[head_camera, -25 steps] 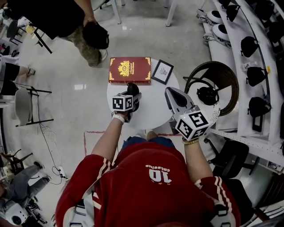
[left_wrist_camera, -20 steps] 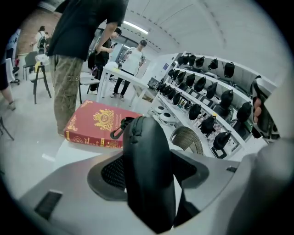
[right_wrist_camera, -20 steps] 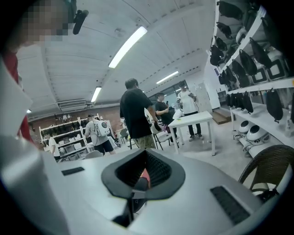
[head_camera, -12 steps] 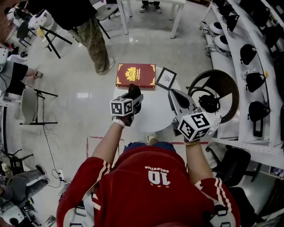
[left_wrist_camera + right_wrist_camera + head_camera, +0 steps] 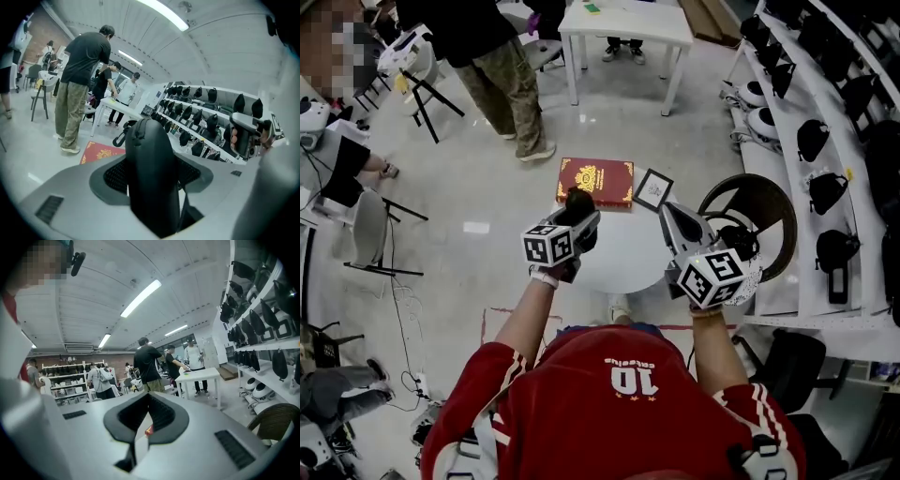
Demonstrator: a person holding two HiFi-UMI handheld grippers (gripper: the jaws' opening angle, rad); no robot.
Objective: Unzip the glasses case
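Black glasses case [image 5: 149,164] was held clamped betw. fingers of L gripper [image 5: 580,216], raised over round white worktop [image 5: 623,255]; R gripper [image 5: 673,217] fingers were closed together, empty, just beside.

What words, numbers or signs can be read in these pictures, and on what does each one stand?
"10": on the back of the red shirt.
Small word above that number: too blurred to read.
Gold print on the red book: too small to read.
Print on the framed card: too small to read.
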